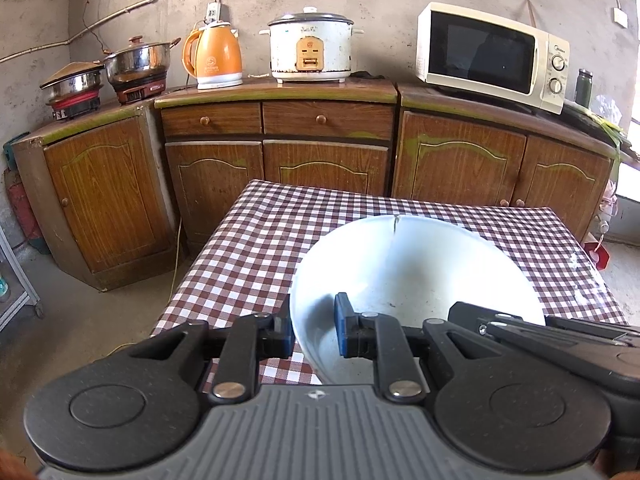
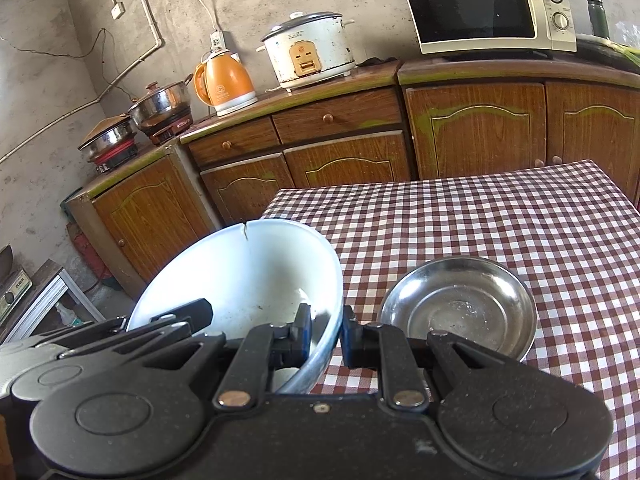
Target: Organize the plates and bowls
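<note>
Cabinets (image 1: 280,152) of brown wood stand along the grey wall, and on them are a microwave (image 1: 492,54), a white rice cooker (image 1: 310,46) and an orange kettle (image 1: 214,58). Near the camera is the table (image 2: 500,220) with a red and white checked cloth. A large white bowl (image 1: 416,264) is above the table's left part, tilted, with a crack at its far rim. The left gripper (image 1: 314,330) pinches its left rim, one finger inside and one outside. The right gripper (image 2: 326,338) pinches the right rim in the same way. A small steel bowl (image 2: 460,304) stands on the cloth just beside the white bowl, on its right.
</note>
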The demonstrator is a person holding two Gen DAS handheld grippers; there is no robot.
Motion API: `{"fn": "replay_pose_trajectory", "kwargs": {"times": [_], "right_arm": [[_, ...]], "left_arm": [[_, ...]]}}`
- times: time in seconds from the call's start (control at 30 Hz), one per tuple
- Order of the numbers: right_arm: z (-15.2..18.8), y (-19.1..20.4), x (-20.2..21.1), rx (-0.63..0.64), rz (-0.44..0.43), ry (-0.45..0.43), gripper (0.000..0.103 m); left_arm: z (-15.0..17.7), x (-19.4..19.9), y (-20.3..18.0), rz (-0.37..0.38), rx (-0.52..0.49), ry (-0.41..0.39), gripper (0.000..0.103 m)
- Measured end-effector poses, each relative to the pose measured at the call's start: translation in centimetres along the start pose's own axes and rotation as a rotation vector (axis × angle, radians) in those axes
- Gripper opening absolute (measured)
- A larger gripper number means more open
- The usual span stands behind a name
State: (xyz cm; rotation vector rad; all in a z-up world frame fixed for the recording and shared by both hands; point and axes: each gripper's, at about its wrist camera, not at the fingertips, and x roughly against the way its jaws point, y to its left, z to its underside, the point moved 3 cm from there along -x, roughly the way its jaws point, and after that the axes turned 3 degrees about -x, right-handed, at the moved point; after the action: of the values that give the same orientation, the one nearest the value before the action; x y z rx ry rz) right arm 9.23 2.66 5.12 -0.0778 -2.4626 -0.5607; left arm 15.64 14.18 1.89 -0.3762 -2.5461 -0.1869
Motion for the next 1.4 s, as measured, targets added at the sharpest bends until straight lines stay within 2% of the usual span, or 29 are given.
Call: {"fn": "replay_pose_trajectory", "kwargs": {"times": [1.4], "right_arm": [[3.0, -2.1, 2.6, -0.005, 0.020, 0.004, 0.020]], "left_arm": [[2.8, 1.8, -2.1, 0.017, -0.005, 0.002, 0.019]]}}
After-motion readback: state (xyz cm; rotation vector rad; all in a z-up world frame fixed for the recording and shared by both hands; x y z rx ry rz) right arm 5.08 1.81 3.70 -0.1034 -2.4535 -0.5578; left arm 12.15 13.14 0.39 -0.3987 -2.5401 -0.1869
